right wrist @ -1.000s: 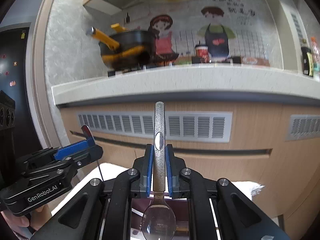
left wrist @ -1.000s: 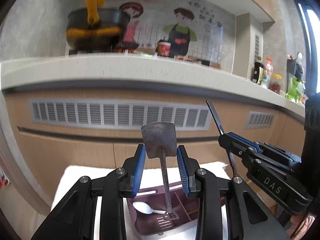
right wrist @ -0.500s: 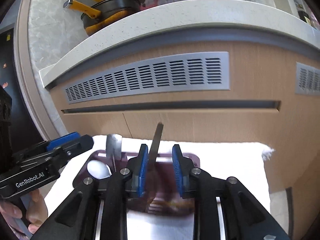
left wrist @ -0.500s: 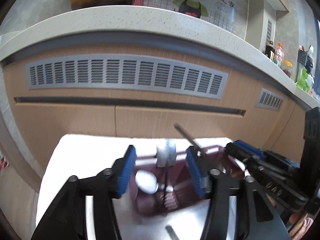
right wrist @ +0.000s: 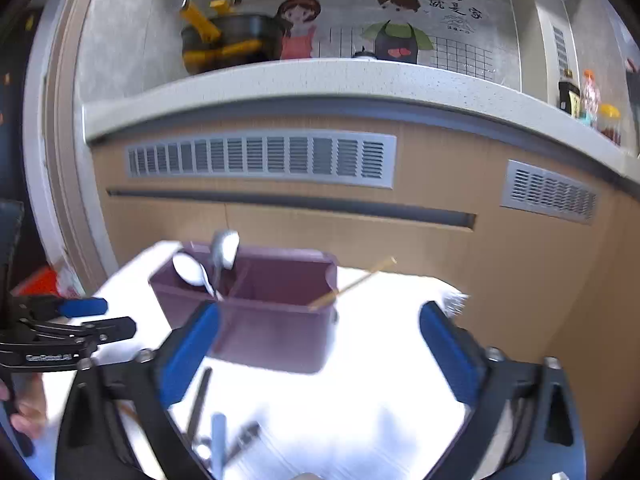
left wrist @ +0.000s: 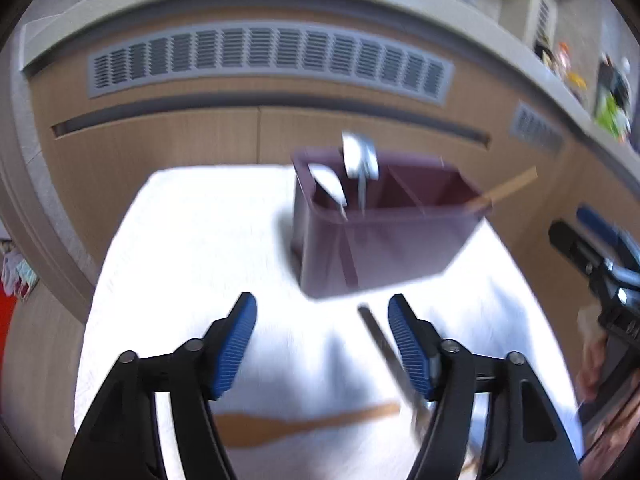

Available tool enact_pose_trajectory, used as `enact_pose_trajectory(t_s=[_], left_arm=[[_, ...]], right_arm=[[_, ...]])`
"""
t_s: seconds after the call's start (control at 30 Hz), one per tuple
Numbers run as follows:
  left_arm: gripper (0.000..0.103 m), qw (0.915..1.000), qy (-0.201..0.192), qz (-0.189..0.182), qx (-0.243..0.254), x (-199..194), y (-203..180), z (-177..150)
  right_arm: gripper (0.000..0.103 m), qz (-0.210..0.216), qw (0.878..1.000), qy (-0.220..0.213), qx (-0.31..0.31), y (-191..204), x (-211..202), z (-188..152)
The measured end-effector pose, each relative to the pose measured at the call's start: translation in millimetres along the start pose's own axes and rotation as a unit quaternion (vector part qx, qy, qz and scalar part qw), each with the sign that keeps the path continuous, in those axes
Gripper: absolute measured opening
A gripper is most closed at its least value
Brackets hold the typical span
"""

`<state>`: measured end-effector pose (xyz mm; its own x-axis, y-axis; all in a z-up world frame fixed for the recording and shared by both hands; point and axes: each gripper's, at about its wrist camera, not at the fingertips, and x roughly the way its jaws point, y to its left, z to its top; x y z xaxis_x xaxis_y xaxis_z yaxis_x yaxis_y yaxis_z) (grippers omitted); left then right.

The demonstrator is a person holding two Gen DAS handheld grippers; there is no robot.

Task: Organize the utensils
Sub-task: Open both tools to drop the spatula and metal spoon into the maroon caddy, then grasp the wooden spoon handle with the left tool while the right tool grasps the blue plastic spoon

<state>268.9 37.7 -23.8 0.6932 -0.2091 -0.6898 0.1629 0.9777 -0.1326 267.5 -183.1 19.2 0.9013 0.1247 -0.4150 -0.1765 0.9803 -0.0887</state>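
A maroon utensil holder (left wrist: 384, 240) (right wrist: 260, 320) stands on a white cloth (left wrist: 192, 248). Its left compartment holds a white spoon (left wrist: 330, 186) (right wrist: 190, 270) and a metal spatula (left wrist: 360, 158) (right wrist: 225, 248). A wooden stick (left wrist: 504, 192) (right wrist: 352, 282) leans out of its right side. My left gripper (left wrist: 322, 346) is open and empty, hovering over the cloth in front of the holder. My right gripper (right wrist: 320, 352) is wide open and empty, just in front of the holder. A wooden spoon (left wrist: 304, 426) and a dark metal utensil (left wrist: 390, 356) lie on the cloth near me.
Several metal utensils (right wrist: 216, 428) lie on the cloth at the front. A wooden cabinet front with a grey vent (right wrist: 260, 158) rises behind the cloth, under a stone counter (right wrist: 320, 80) with a black and yellow pot (right wrist: 228, 42).
Both grippers let go of their utensils, opened wide and pulled back from the holder. The spatula now stands in the left compartment. Both views are blurred by motion.
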Motion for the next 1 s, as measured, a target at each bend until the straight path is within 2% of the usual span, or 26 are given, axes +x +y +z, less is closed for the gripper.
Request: enact_pose_trajectory(t_s=[0.1,0.3,0.37,0.43,0.5,0.6,0.67,0.73,0.83,1.0], left_arm=[[0.071,0.9995,0.026,0.006,0.018,4.4,0.2,-15.8],[0.071,0.9974,0.069,0.018,0.003,9.3,19.5,-43.5],[0.071,0.9966,0.078,0.02,-0.015,7.2,28.2,-49.2],[0.071,0.9961,0.082,0.02,-0.028,1.7,35.1,-55.9],[0.071,0.9958,0.083,0.025,-0.029,-3.8,39.1,-61.5],[0.071,0.9953,0.088,0.03,-0.028,-11.6,45.9,-68.8],[0.073,0.9949,0.091,0.03,-0.032,-13.5,49.9,-73.0],[0.073,0.9943,0.096,0.03,-0.036,-12.7,54.5,-75.0],[0.073,0.9943,0.097,0.022,-0.038,-9.1,57.5,-70.9],[0.073,0.9954,0.088,-0.006,-0.036,5.8,63.0,-56.2]], right_arm=[[0.103,-0.001,0.999,0.046,-0.023,4.5,4.0,-9.7],[0.102,0.072,0.987,0.141,-0.034,21.2,21.2,-45.8],[0.085,0.104,0.979,0.172,-0.033,32.5,28.2,-57.7],[0.046,0.117,0.972,0.201,-0.038,43.5,37.2,-66.1],[0.033,0.122,0.966,0.225,-0.044,52.6,47.6,-72.8],[0.032,0.129,0.961,0.243,-0.036,58.5,56.4,-80.1],[0.026,0.138,0.956,0.259,-0.03,60.7,59.4,-84.7],[0.011,0.126,0.956,0.261,-0.04,63.0,56.9,-87.7],[0.01,0.136,0.953,0.267,-0.037,59.7,47.5,-89.1],[0.01,0.118,0.959,0.259,-0.019,37.3,27.2,-90.3]])
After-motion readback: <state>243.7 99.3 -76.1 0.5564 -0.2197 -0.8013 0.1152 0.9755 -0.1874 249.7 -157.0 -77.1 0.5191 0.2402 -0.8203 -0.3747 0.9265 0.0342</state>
